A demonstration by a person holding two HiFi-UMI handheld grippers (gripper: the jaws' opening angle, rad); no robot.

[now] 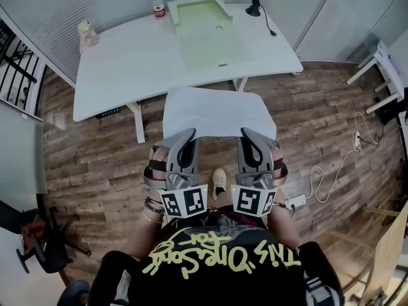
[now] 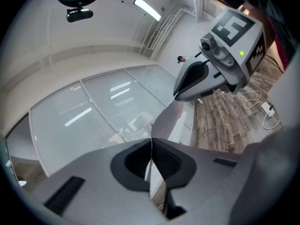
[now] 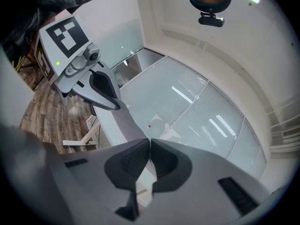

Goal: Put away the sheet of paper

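Thin white sheet pinched by both tools
The left tool [image 1: 187, 134] and right tool [image 1: 248, 133] each clamp the near edge of the sheet of paper [image 1: 218, 111]. It is a limp white rectangle above the wood-plank floor [image 1: 95, 164], long axis side to side, free edge toward the smooth white table [image 1: 137, 62].

White desk [image 1: 127, 65] with black lamp [image 1: 255, 6] — wood-plank floor [image 1: 95, 164], glass-panelled walls [image 1: 64, 5].
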